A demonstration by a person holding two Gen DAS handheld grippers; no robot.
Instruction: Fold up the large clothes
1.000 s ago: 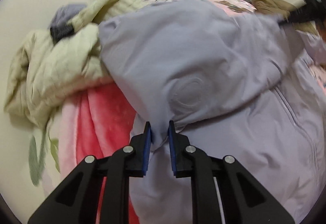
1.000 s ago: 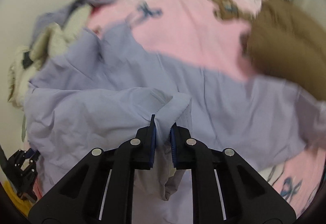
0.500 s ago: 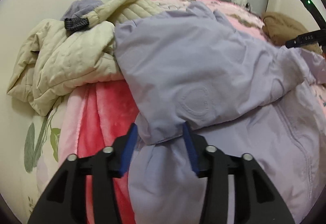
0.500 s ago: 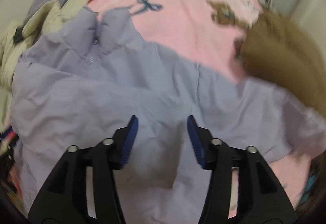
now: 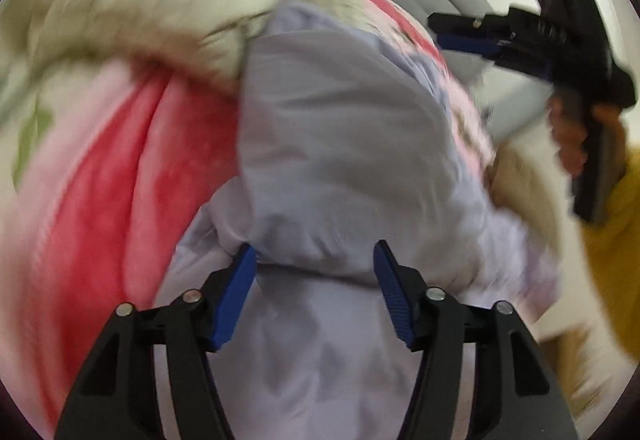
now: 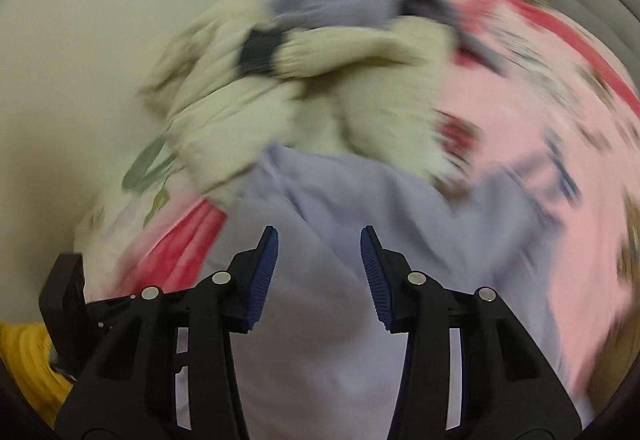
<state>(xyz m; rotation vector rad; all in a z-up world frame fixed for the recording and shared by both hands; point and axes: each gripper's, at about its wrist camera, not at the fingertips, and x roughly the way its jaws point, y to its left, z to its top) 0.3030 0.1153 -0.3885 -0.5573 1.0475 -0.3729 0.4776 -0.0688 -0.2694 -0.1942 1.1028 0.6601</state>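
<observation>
The lilac jacket [image 5: 340, 143] lies on the bed, soft, puffy, probably slippery. The left gripper [image 5: 316, 290] is opening over its folded edge; the right gripper [image 6: 318, 272] closes on nothing. Best grab at hems.

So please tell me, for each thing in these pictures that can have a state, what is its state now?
Lilac jacket: lying on the bed, partly folded over itself, gripped by neither gripper.
Cream quilted coat: crumpled in a heap, unfolded.
Pink blanket: spread under the clothes, bunched at the edge.
Left gripper: jaws opening, lilac fabric between them, not pinched.
Right gripper: jaws closing, pads apart above the lilac jacket.
</observation>
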